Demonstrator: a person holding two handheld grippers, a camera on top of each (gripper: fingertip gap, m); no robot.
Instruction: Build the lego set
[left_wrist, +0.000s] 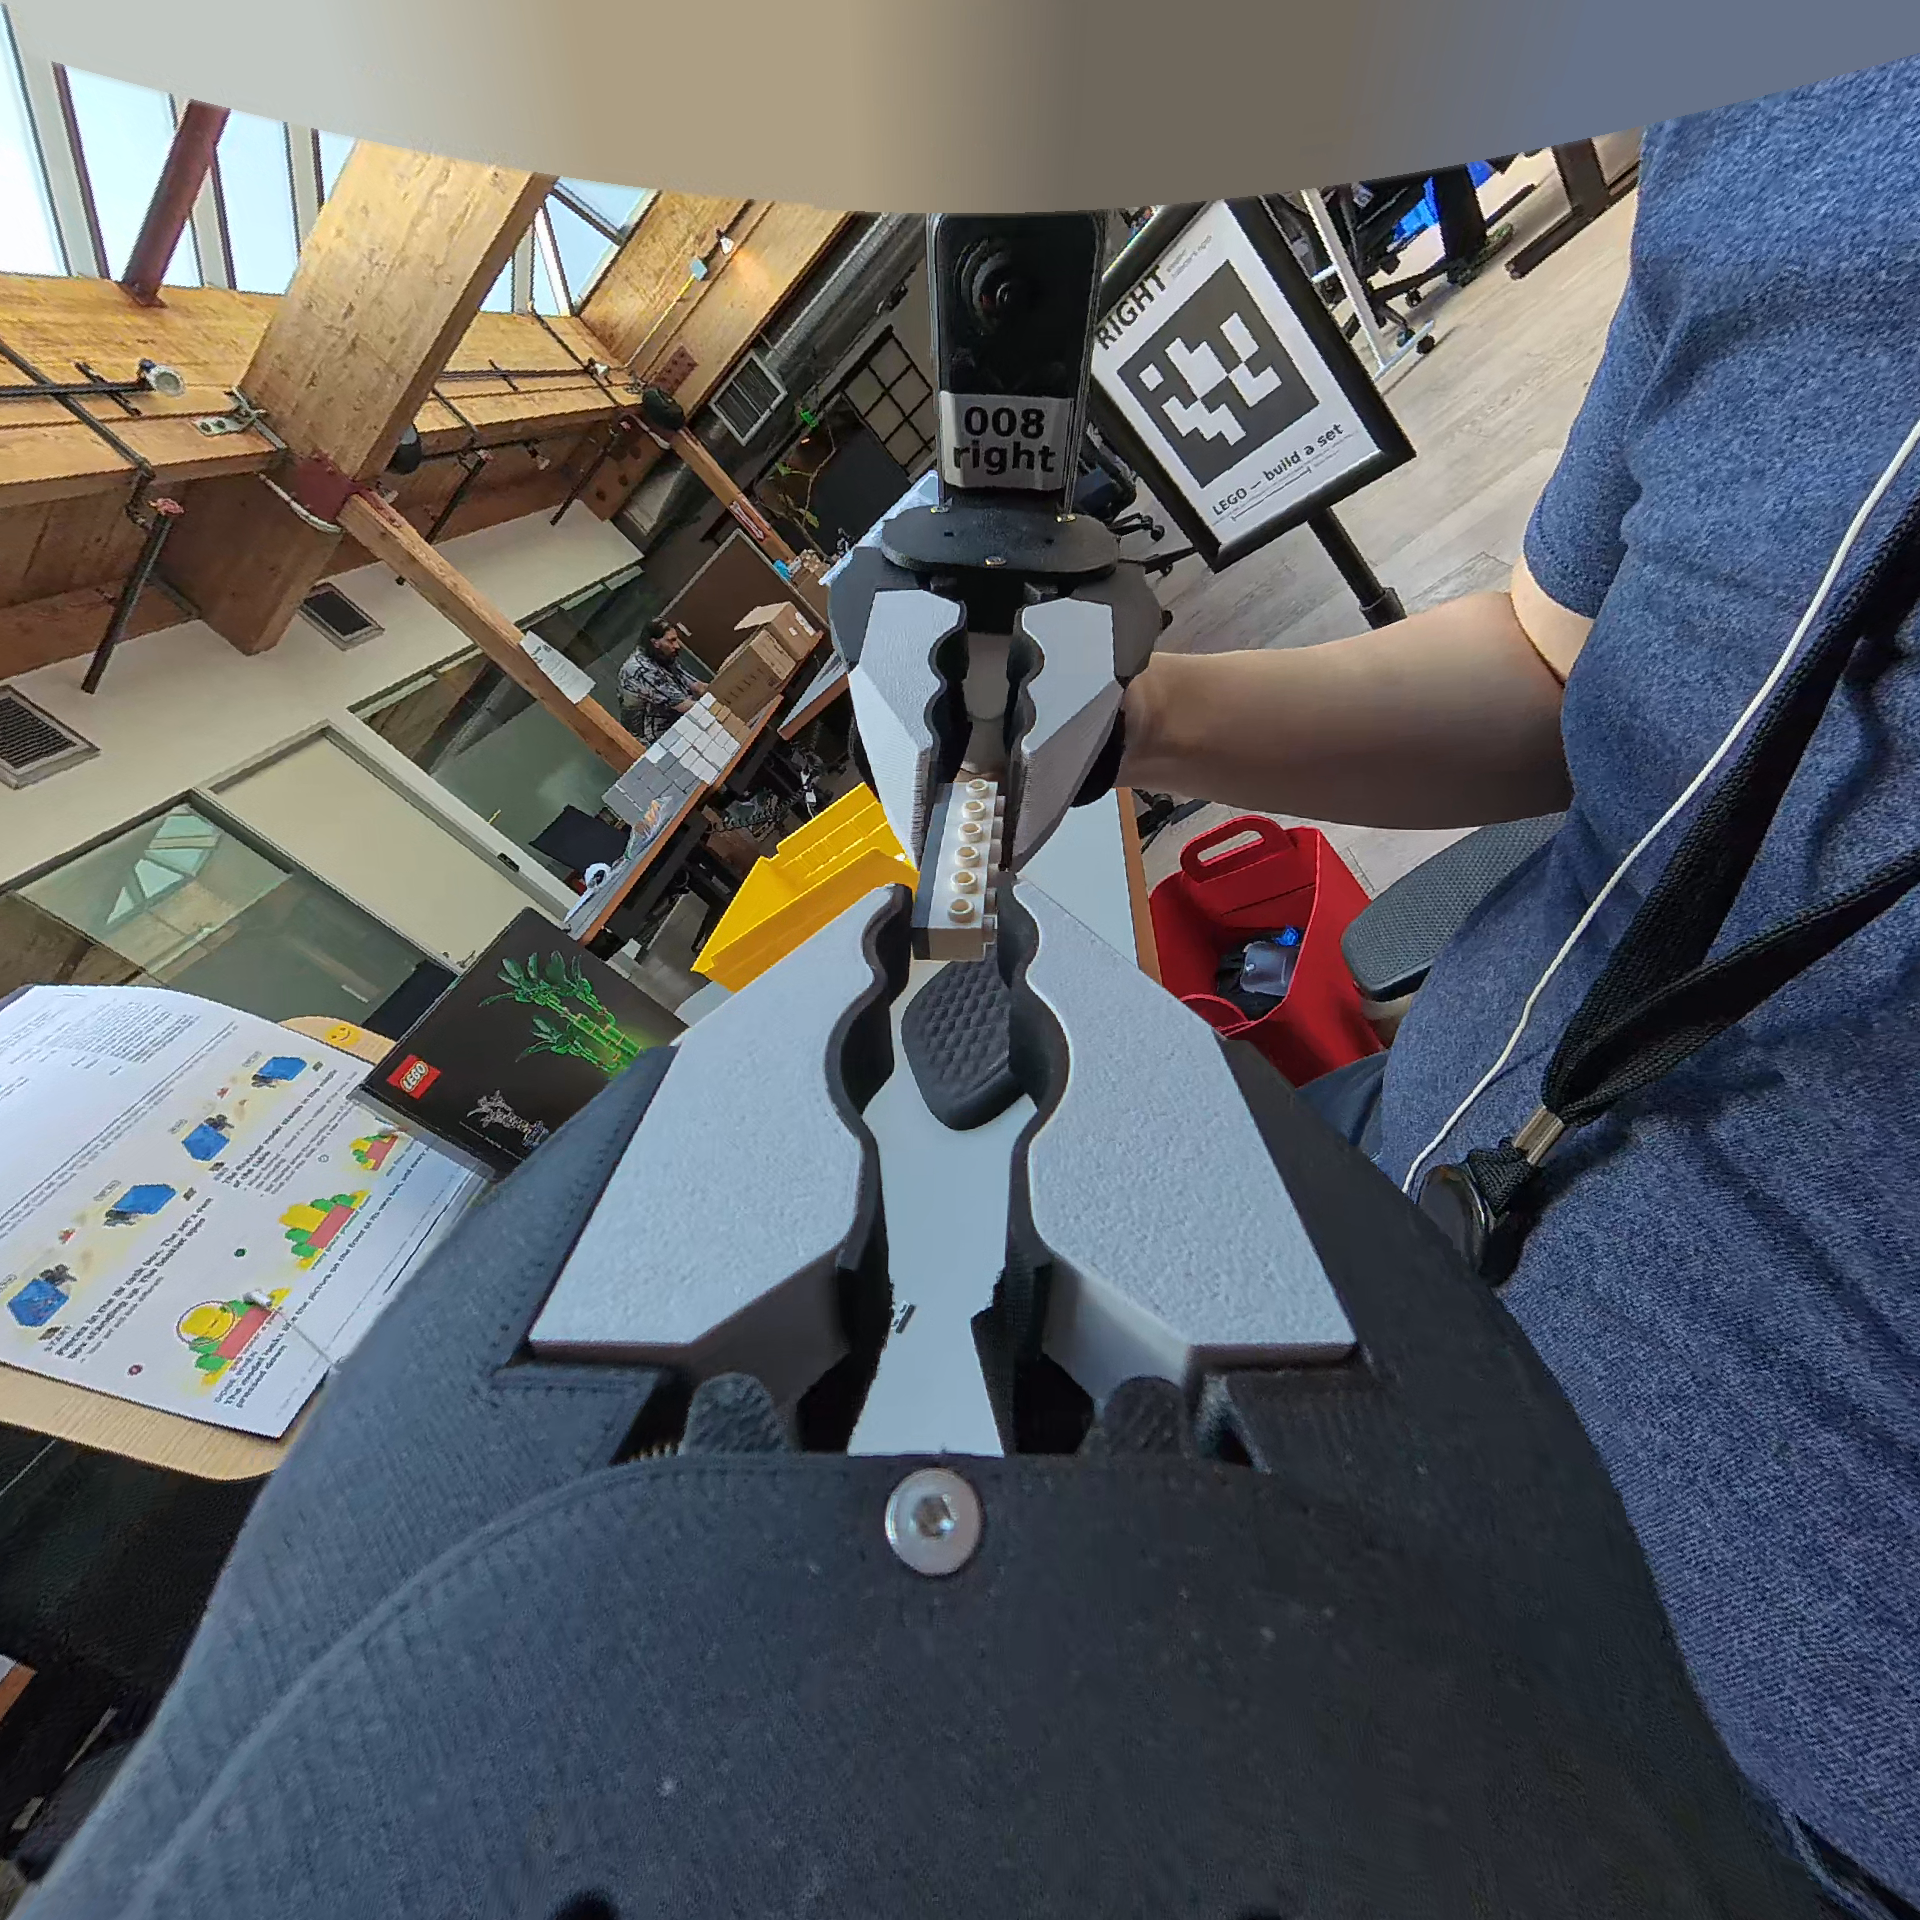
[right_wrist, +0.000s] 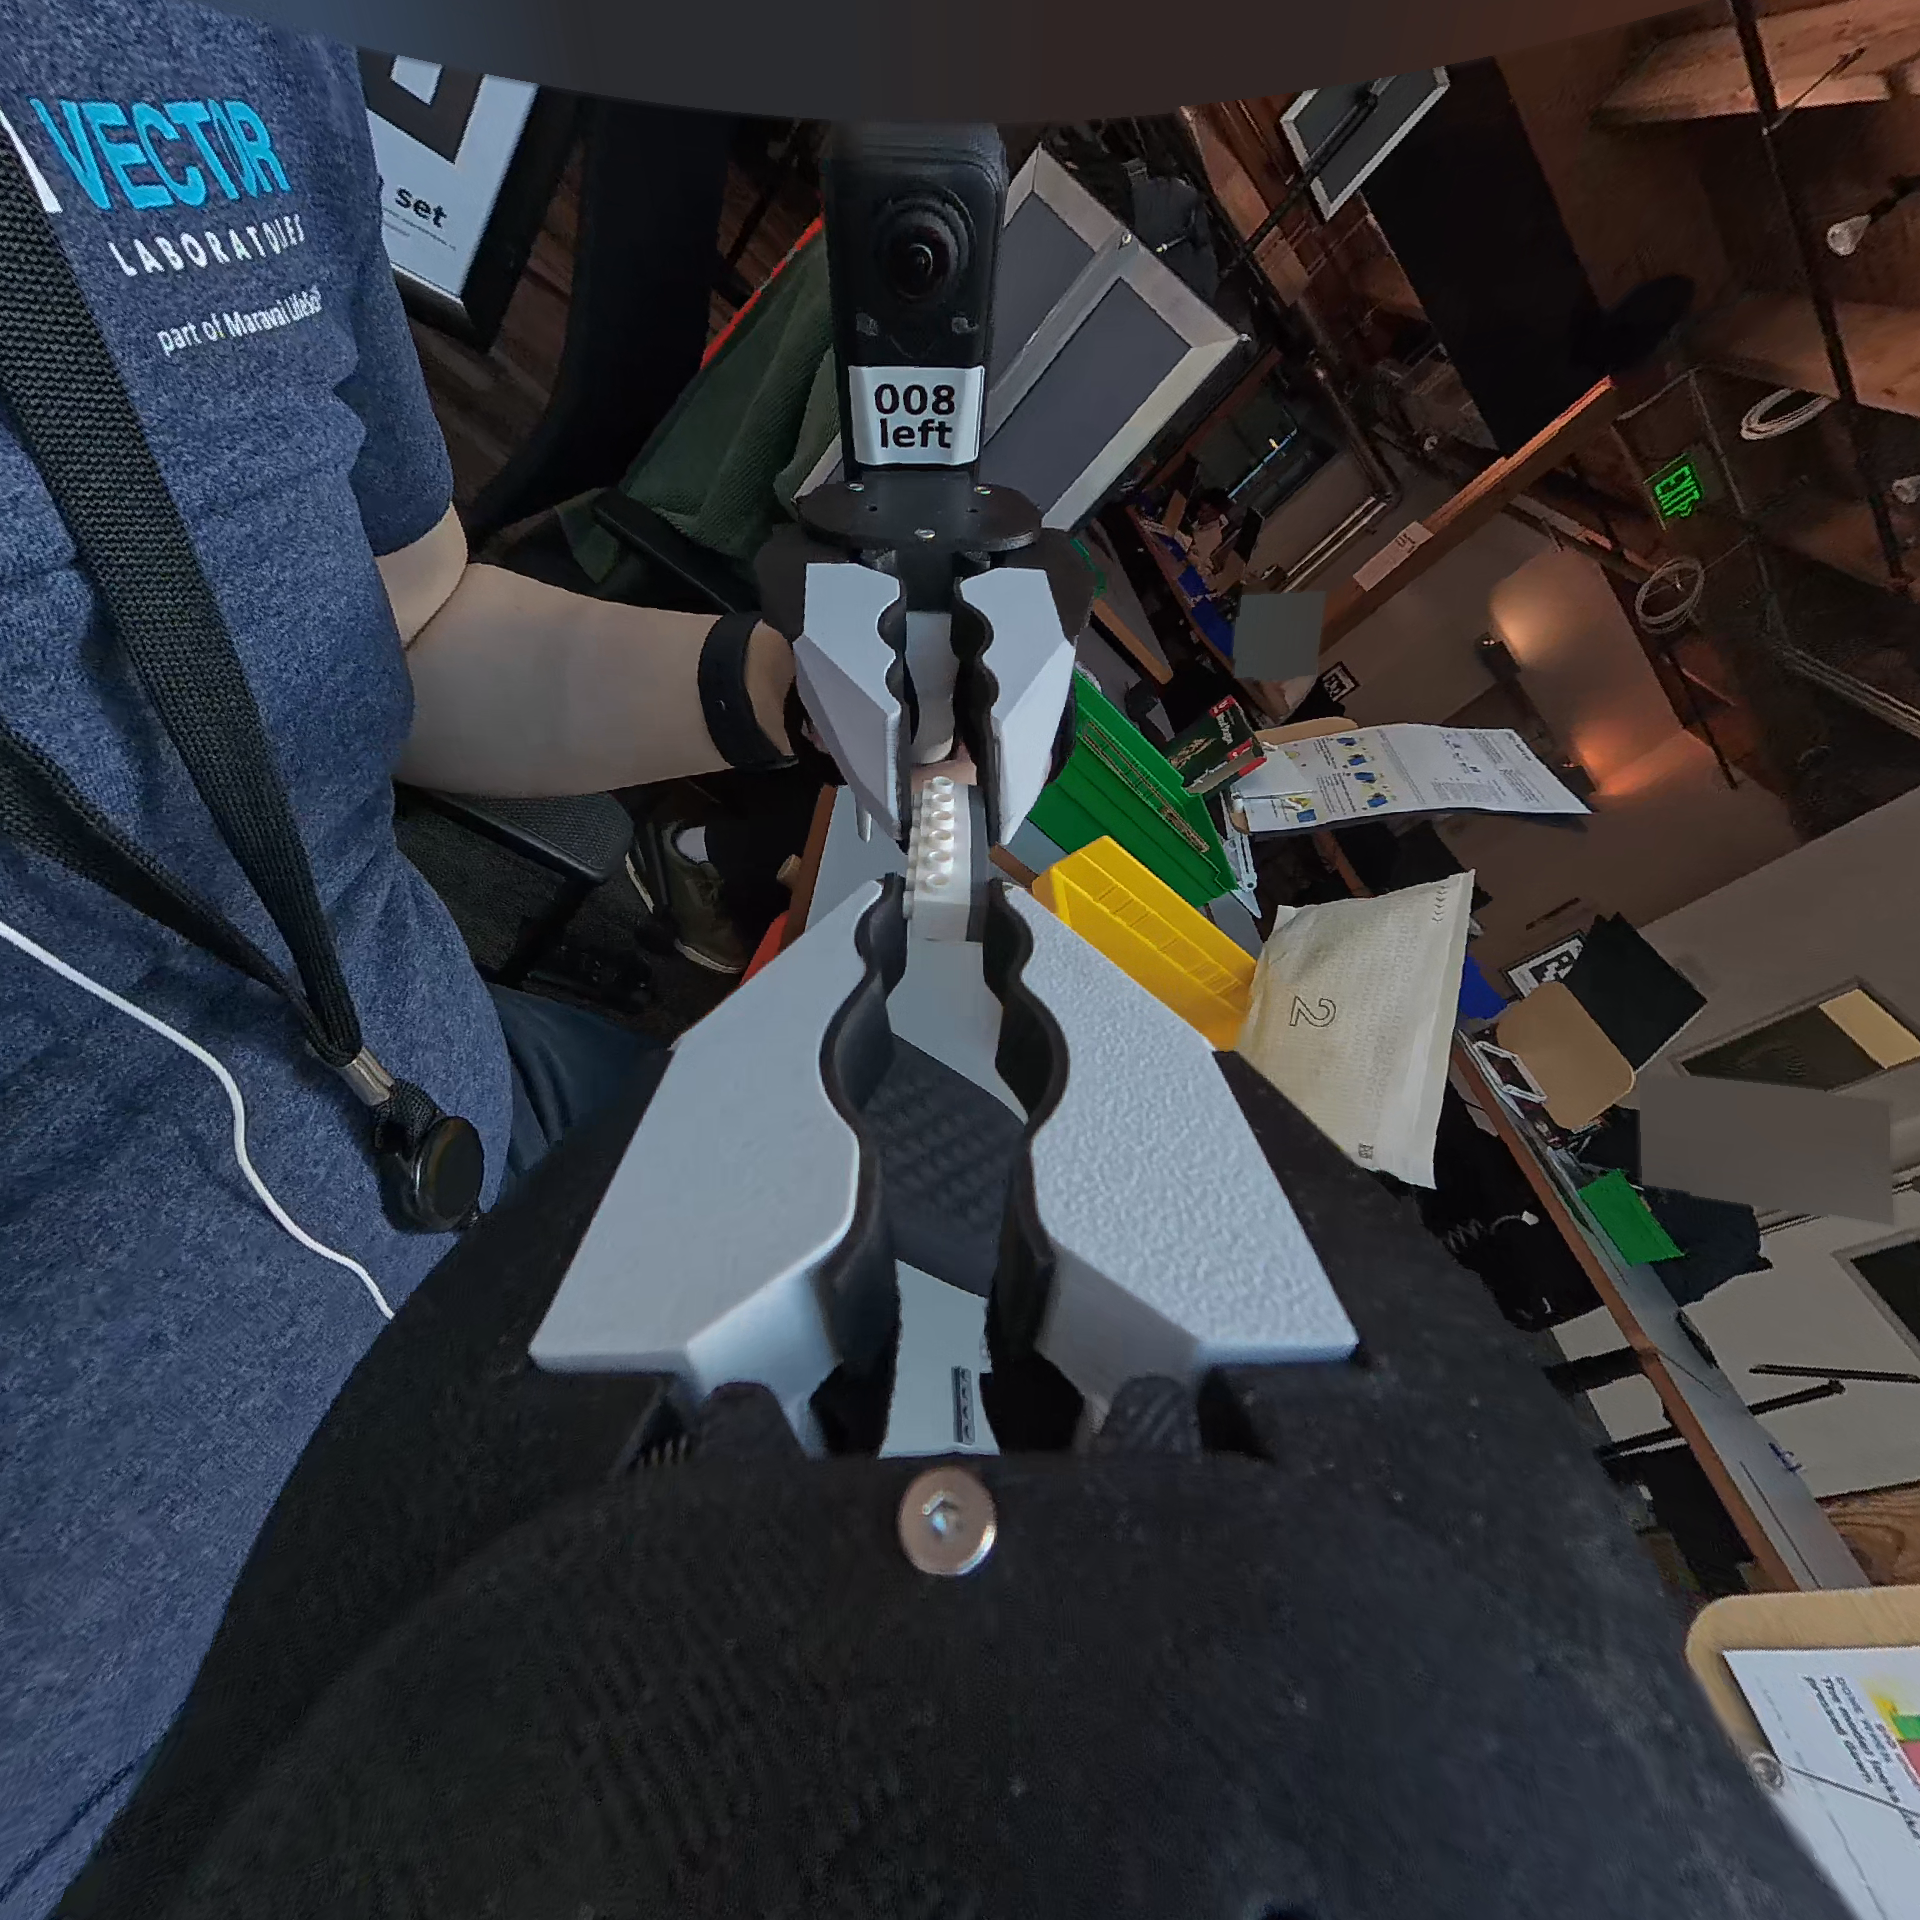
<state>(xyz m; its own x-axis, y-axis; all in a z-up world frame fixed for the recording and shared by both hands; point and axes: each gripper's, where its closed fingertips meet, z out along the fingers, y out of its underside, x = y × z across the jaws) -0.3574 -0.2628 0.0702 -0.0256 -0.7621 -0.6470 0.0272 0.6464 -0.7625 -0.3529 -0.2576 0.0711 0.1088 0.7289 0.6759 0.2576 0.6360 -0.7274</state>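
Note:
A long cream brick with a single row of studs is held in the air between my two grippers, which face each other tip to tip. My left gripper is shut on the near end of the brick. My right gripper is shut on its far end. In the right wrist view, my right gripper clamps the near end of the same brick, and my left gripper clamps the far end. The brick's ends are hidden inside the fingers.
A person in a blue shirt holds both grippers close to the body. Below are a yellow bin, a red bag, a black booklet and an instruction sheet. A green bin and a white paper bag lie to the right. Both grippers' tips are close together, under 4 cm apart.

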